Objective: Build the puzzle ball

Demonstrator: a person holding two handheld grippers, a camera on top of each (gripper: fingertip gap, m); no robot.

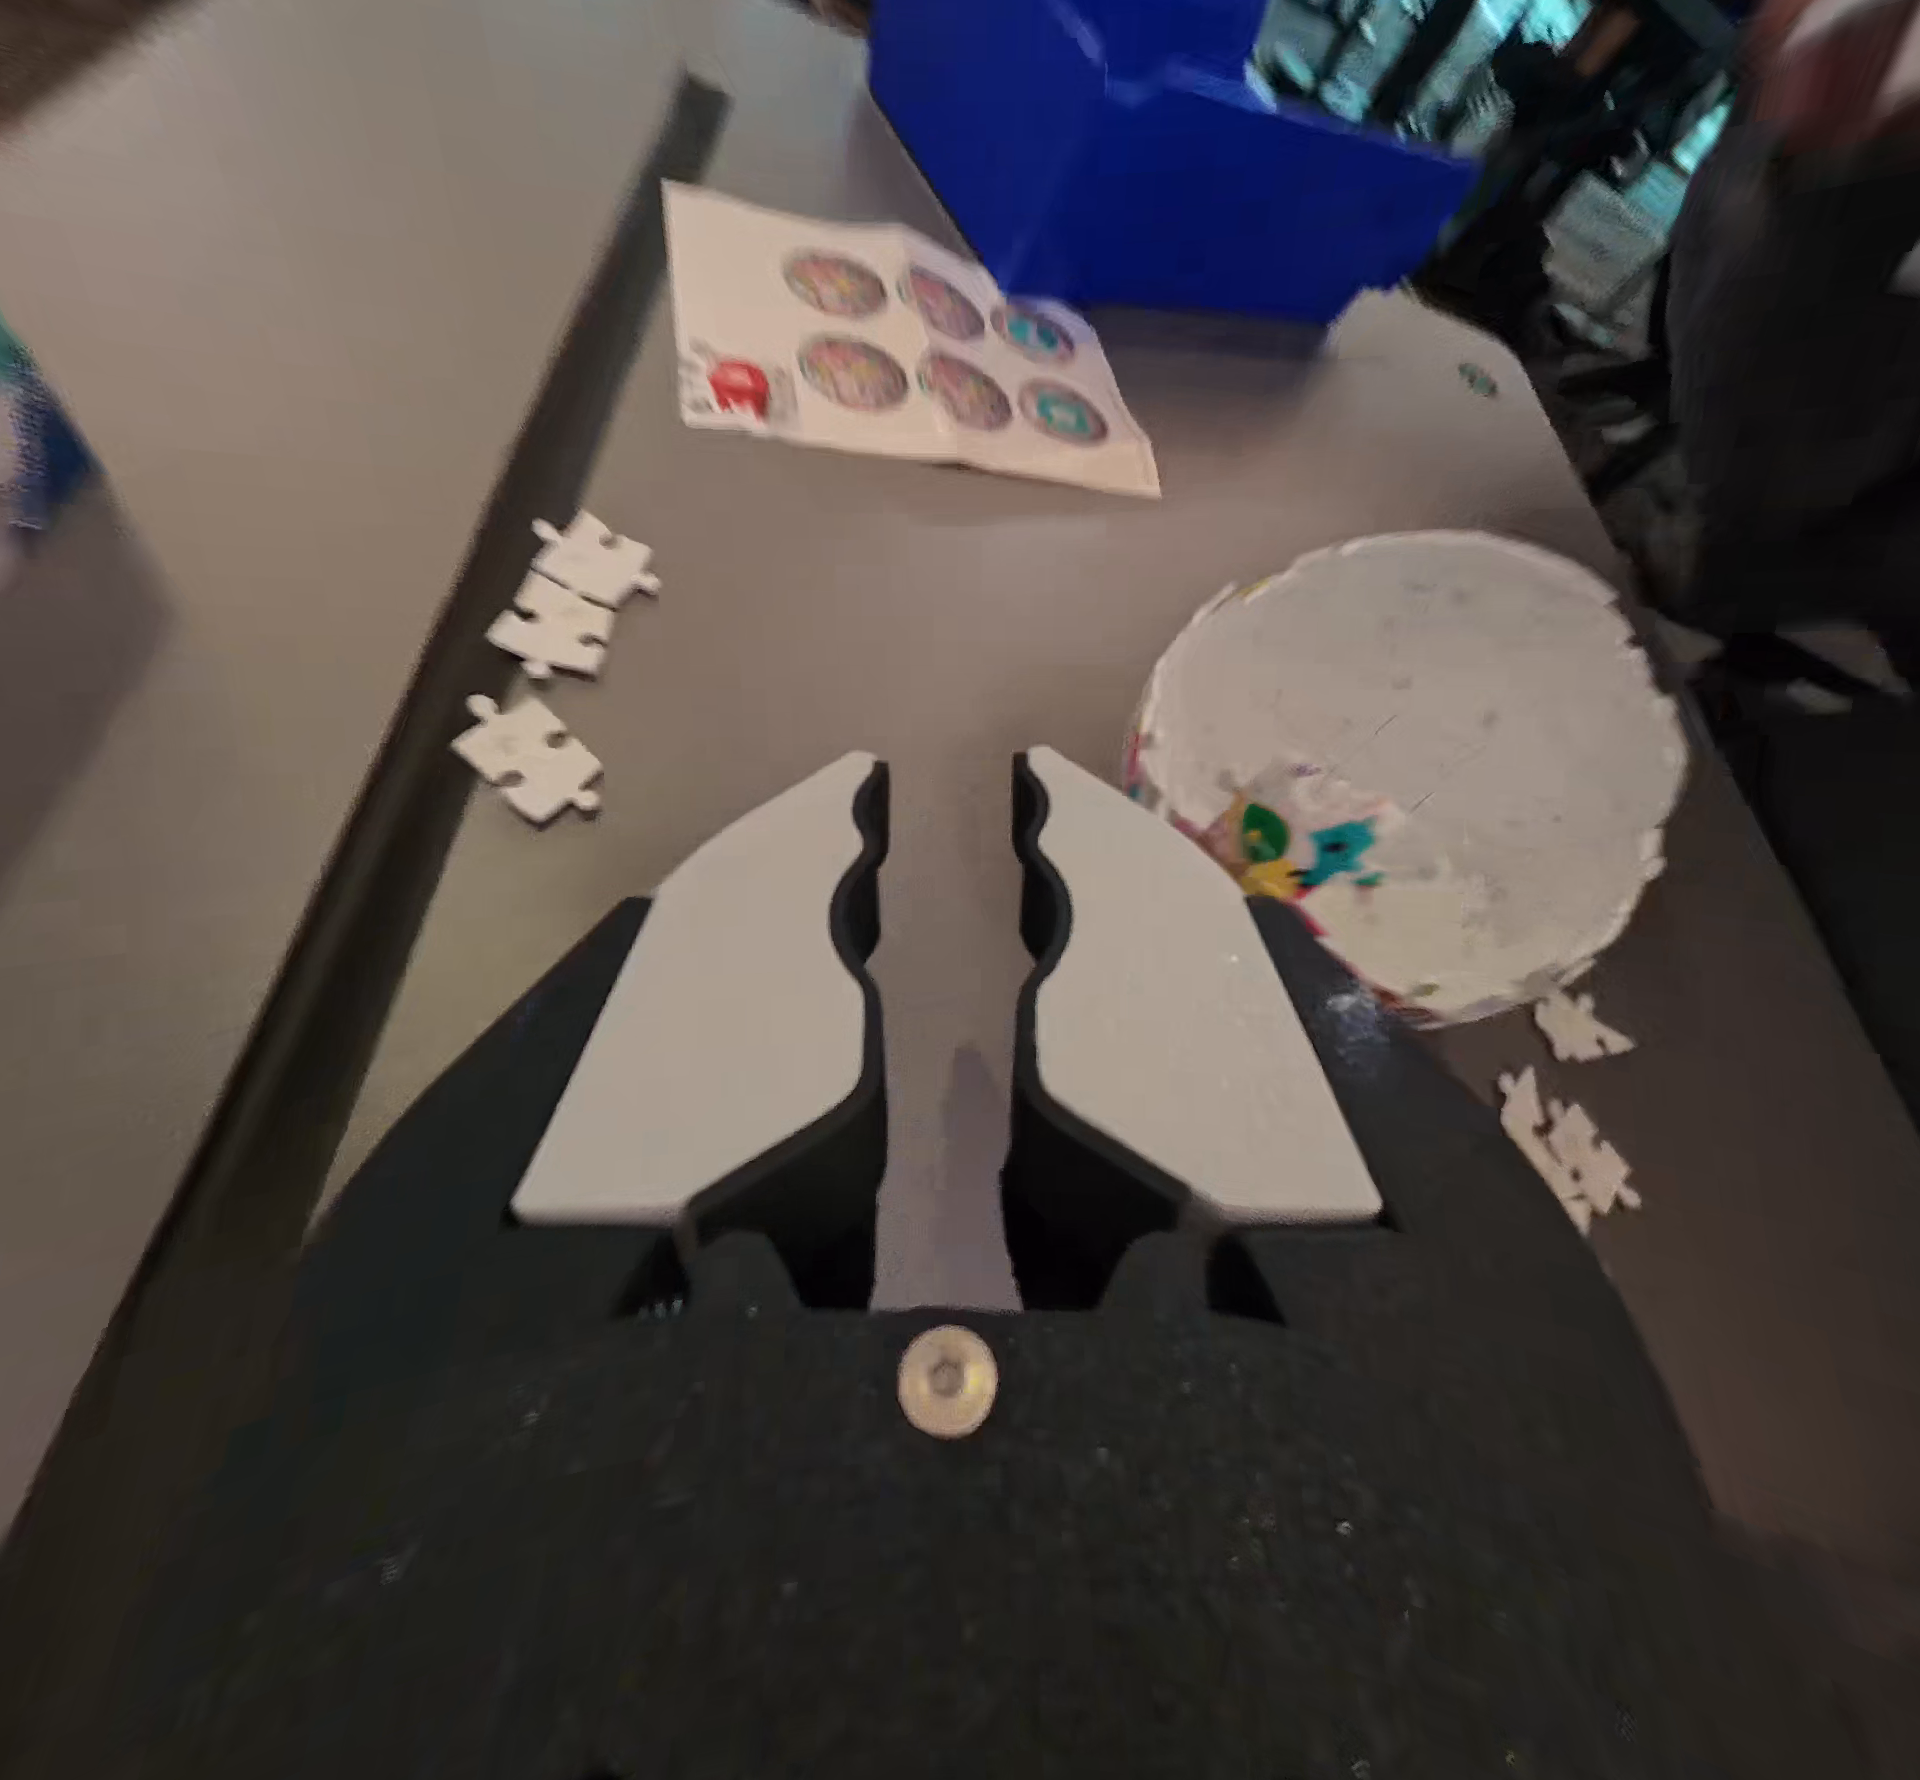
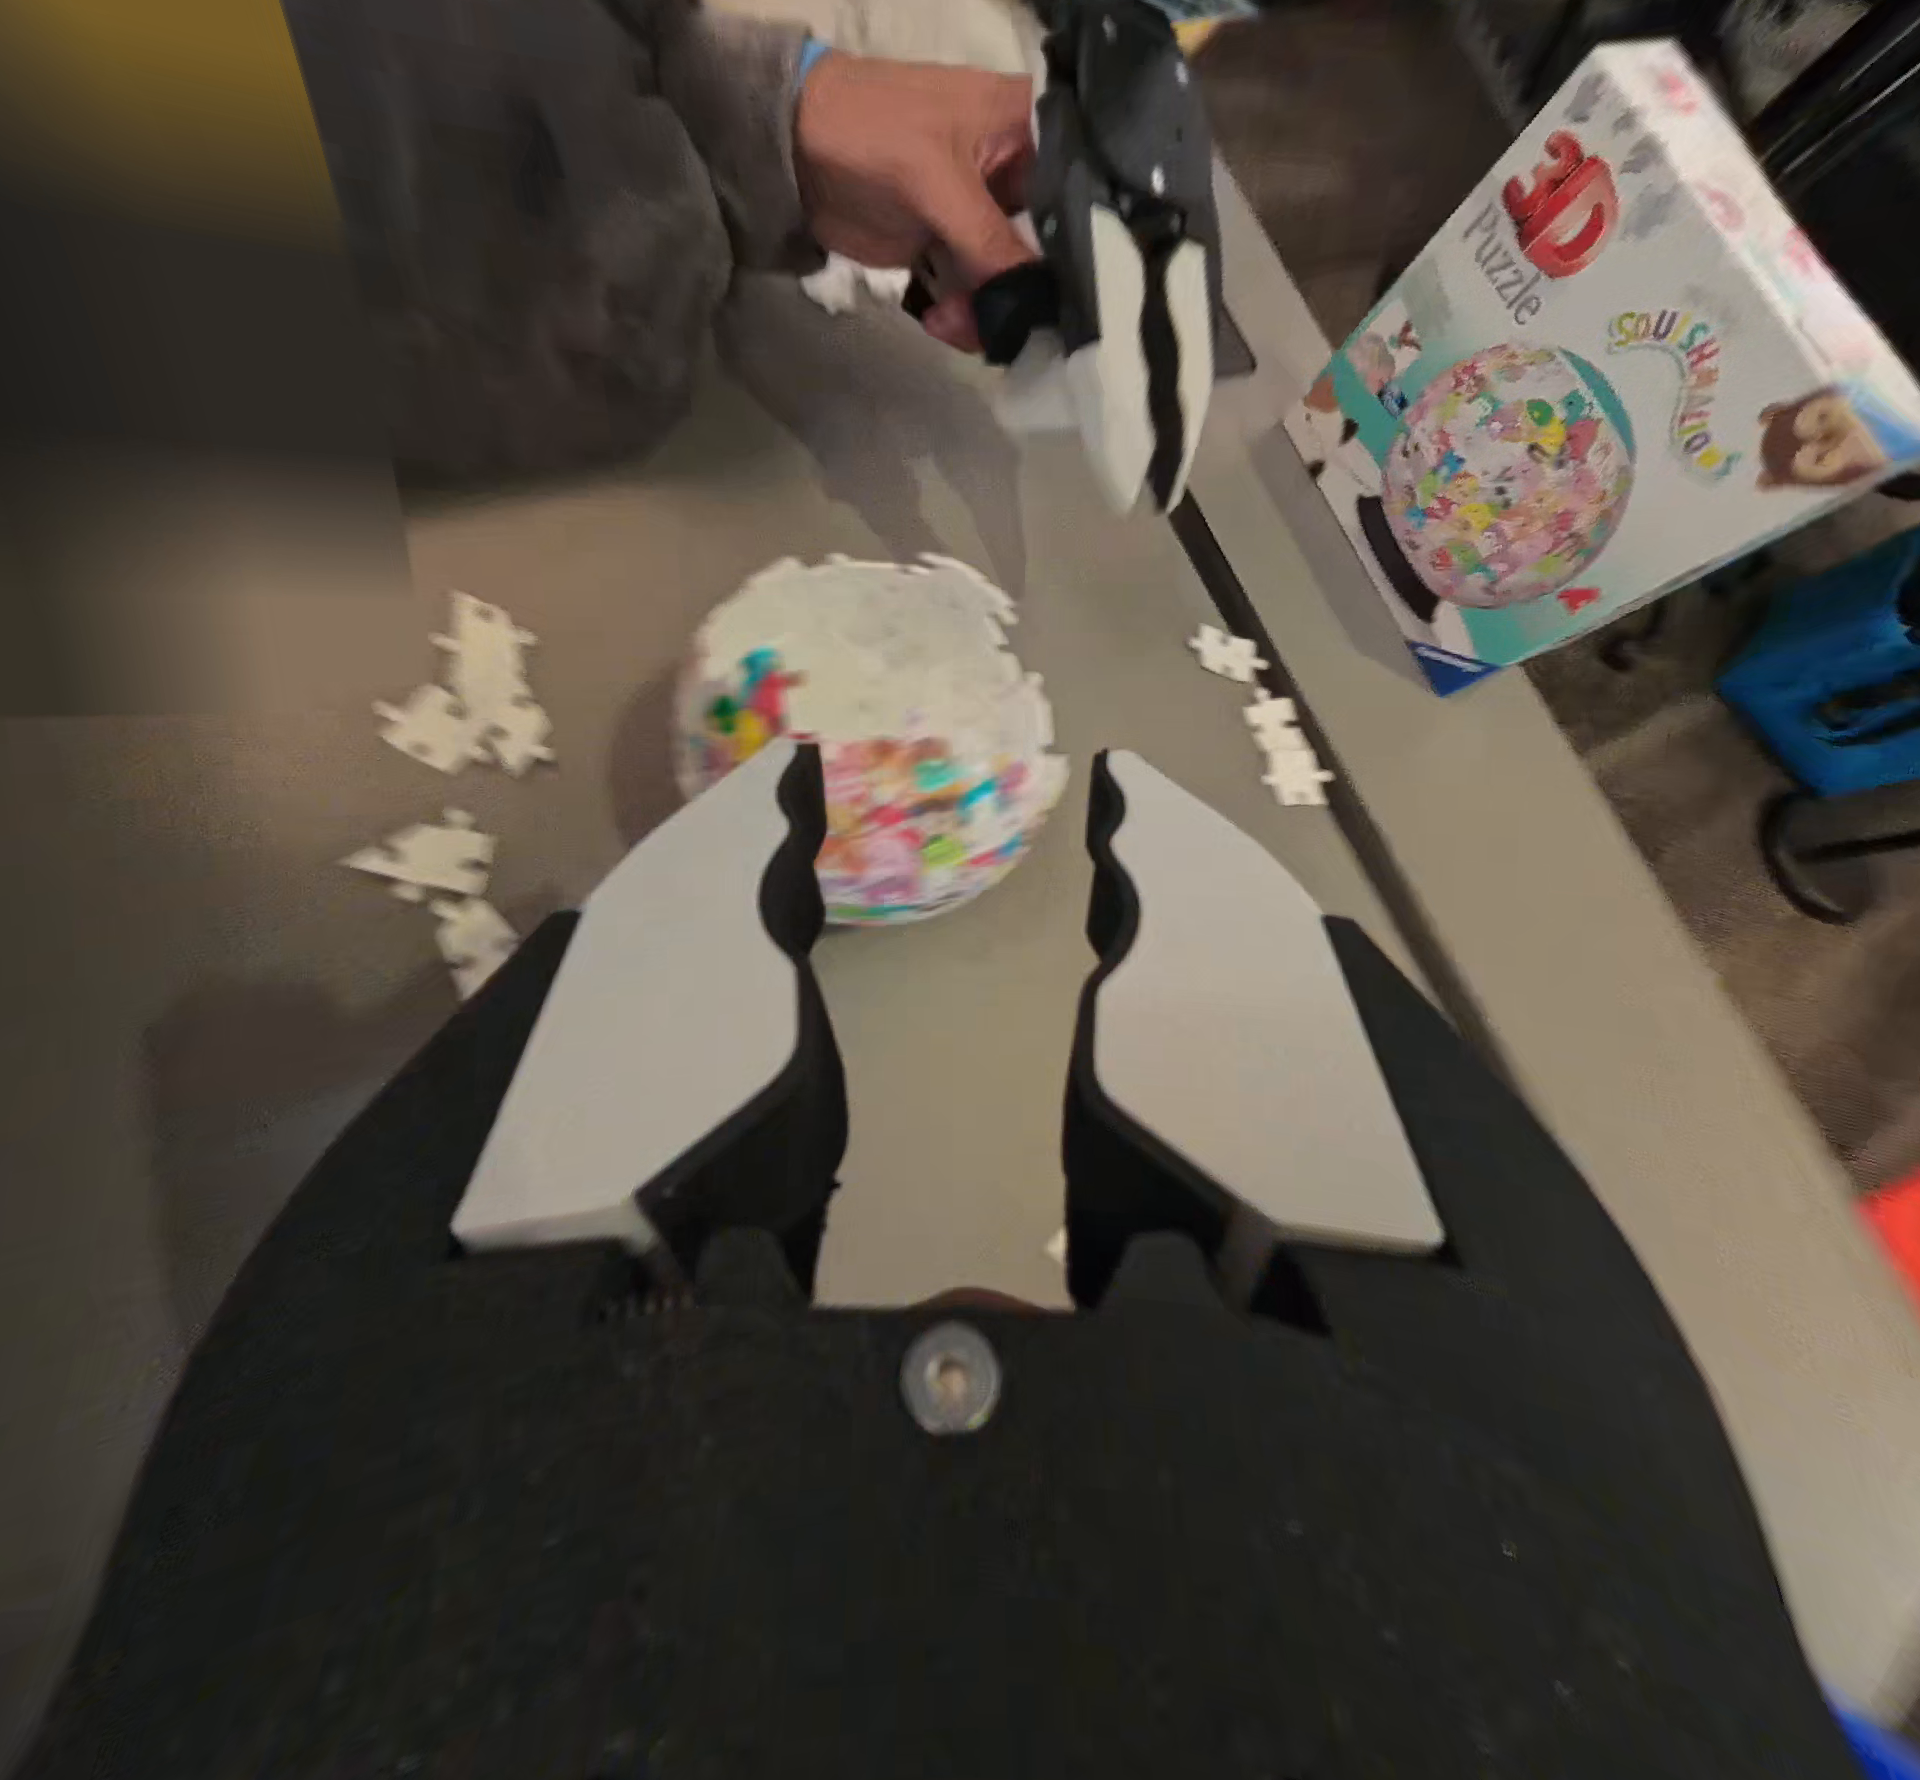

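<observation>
Puzzle ball [image 2: 873, 754] half-built below both raised grippers, left [image 1: 951, 774] and right [image 2: 956, 774], fingers spread, empty.

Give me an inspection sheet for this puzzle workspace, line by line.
Surface: grey table, a dark seam running along it.
Job's things: half-built puzzle ball, an open shell, white inside, colourful outside; loose pieces lie white side up on both sides of it.
Clutter: instruction leaflet; puzzle box; blue bin.
Grippers: left hand-held gripper open, empty; right hand-held gripper open, empty, pointing at the ball.
Cables: nothing seen.
Surroundings: person's hand and grey sleeve; blurred racks behind.
</observation>
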